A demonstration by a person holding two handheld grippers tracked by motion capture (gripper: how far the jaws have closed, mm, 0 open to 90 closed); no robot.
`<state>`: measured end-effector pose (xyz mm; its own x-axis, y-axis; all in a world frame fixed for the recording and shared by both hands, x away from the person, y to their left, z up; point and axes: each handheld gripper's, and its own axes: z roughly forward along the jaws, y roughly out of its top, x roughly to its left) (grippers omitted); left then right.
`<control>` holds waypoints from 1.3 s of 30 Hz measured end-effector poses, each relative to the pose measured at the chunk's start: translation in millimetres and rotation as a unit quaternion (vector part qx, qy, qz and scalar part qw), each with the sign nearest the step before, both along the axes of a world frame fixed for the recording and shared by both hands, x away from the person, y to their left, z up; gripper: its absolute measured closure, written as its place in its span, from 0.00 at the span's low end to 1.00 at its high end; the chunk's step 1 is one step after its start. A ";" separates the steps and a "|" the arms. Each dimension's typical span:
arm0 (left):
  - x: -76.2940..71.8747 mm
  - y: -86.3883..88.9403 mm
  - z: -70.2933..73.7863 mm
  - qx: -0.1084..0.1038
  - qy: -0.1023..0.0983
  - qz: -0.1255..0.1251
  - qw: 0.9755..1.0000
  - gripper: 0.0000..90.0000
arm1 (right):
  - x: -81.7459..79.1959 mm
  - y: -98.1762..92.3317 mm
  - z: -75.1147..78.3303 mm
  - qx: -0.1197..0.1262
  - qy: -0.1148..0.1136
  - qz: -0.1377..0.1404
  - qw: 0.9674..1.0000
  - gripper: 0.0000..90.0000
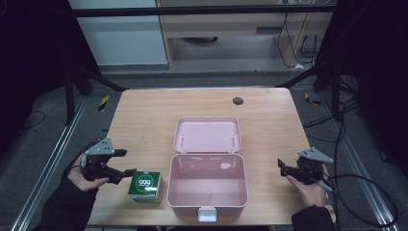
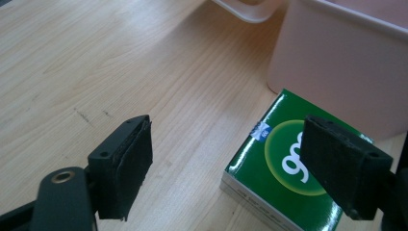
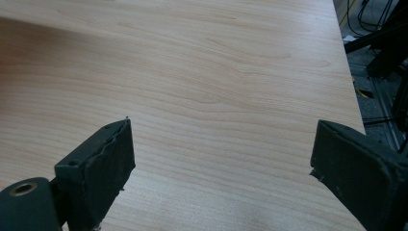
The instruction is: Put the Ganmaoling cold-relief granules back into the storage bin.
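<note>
Left gripper (image 1: 126,162): I had its jaws parted, nothing between the pads, hovering at the table's left front, just beside the carton. In the left gripper view the right-hand jaw stood over the carton's printed top, the other over bare wood.

Carton: the small green and white cardboard box (image 1: 146,186) printed "999" lay flat on the light wooden table (image 1: 144,120), near the front edge, just beside the left wall of the bin; whether they touched I could not tell.

Handling, my judgement: light and fairly stiff, with glossy faces that could slip; too hard a squeeze might dent the card.

Where to grip, my judgement: across two opposite side walls, pads low on the faces. The wall next to the bin left little room for a jaw, so I favoured the near and far sides.

Bin: the pink plastic storage box (image 1: 208,204) stood open at the table's centre, lid laid back flat behind it, inside bare.

Right gripper (image 1: 283,170): I held it wide apart and gripping nothing, over bare wood at the table's right edge, well apart from the carton.
</note>
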<state>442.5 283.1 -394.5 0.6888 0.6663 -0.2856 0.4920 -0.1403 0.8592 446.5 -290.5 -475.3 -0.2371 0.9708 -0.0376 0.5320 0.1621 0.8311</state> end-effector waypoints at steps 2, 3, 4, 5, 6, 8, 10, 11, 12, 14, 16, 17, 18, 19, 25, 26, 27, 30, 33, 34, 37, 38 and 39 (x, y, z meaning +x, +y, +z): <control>-0.7 -1.9 2.0 -0.002 0.001 -0.007 1.000 0.19 | -0.1 0.3 -0.3 -0.001 0.000 0.001 1.000 0.09; -1.6 -4.8 4.9 0.001 0.001 -0.020 1.000 0.18 | -0.1 0.5 -0.9 -0.006 0.001 0.003 1.000 0.08; -1.6 -4.8 4.9 0.001 0.001 -0.020 1.000 0.18 | -0.1 0.5 -0.9 -0.006 0.001 0.003 1.000 0.08; -3.1 -8.9 7.3 0.003 0.006 -0.033 0.999 0.18 | -0.3 0.4 -1.5 -0.007 0.003 0.005 1.000 0.08; -3.9 -11.4 7.8 0.006 0.008 -0.039 0.999 0.18 | -0.3 0.5 -1.7 -0.007 0.003 0.005 1.000 0.08; -5.0 -14.3 7.7 0.007 0.009 -0.041 0.999 0.15 | -0.6 0.7 -1.8 -0.007 0.004 0.005 1.000 0.08; -7.2 -22.0 6.4 0.013 0.011 -0.051 0.999 0.14 | -0.8 0.6 -2.4 -0.010 0.004 0.009 1.000 0.07; -7.2 -22.0 6.4 0.013 0.011 -0.051 0.999 0.13 | -0.8 0.6 -2.4 -0.010 0.004 0.009 1.000 0.07; -8.0 -25.6 5.0 0.015 0.014 -0.054 0.998 0.12 | -1.0 0.8 -3.2 -0.012 0.007 0.011 1.000 0.07; -8.5 -27.6 3.9 0.016 0.016 -0.054 0.998 0.11 | -1.2 0.8 -3.8 -0.017 0.008 0.013 1.000 0.07; -11.1 -32.9 0.1 0.023 0.023 -0.059 0.998 0.09 | -1.3 0.9 -3.9 -0.017 0.008 0.014 1.000 0.07; -12.2 -34.7 -1.2 0.024 0.024 -0.061 0.998 0.09 | -1.3 0.9 -4.0 -0.016 0.009 0.015 1.000 0.07; -13.0 -36.0 -2.0 0.023 0.024 -0.060 0.998 0.08 | -1.3 1.0 -4.1 -0.016 0.009 0.015 1.000 0.07; -14.1 -37.6 -3.0 0.022 0.025 -0.061 0.998 0.08 | -1.1 0.8 -4.4 -0.018 0.009 0.016 1.000 0.07; -20.1 -44.7 -9.0 0.020 0.036 -0.066 0.997 0.05 | -0.8 1.5 -5.6 -0.021 0.011 0.020 1.000 0.07; -21.0 -45.6 -10.2 0.022 0.038 -0.068 0.997 0.05 | -0.7 1.7 -5.7 -0.021 0.012 0.021 0.999 0.07; -21.0 -45.6 -10.2 0.022 0.038 -0.068 0.997 0.05 | -0.5 1.8 -5.9 -0.022 0.013 0.021 0.999 0.07; -22.8 -48.6 -14.1 0.026 0.038 -0.069 0.997 0.04 | -0.2 2.1 -6.5 -0.025 0.015 0.022 0.999 0.06; -23.6 -51.6 -19.1 0.027 0.038 -0.071 0.996 0.04 | -0.2 3.2 -7.0 -0.025 0.019 0.024 0.999 0.06; -24.0 -52.8 -21.0 0.029 0.039 -0.070 0.996 0.04 | -0.1 3.5 -7.5 -0.028 0.020 0.026 0.999 0.06; -24.8 -56.0 -25.4 0.029 0.040 -0.070 0.996 0.04 | 0.0 3.8 -7.8 -0.029 0.022 0.028 0.999 0.06; -25.2 -57.0 -26.6 0.030 0.039 -0.070 0.996 0.04 | 0.1 3.9 -7.9 -0.030 0.022 0.028 0.999 0.06; -25.5 -58.0 -27.7 0.030 0.040 -0.069 0.996 0.04 | 0.0 4.0 -7.9 -0.029 0.023 0.028 0.999 0.06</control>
<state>417.0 225.1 -422.1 0.7517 0.5842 -0.3060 0.5314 -0.2618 0.8056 446.5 -286.5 -483.3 -0.2946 0.9522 -0.0809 0.5577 0.2400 0.7946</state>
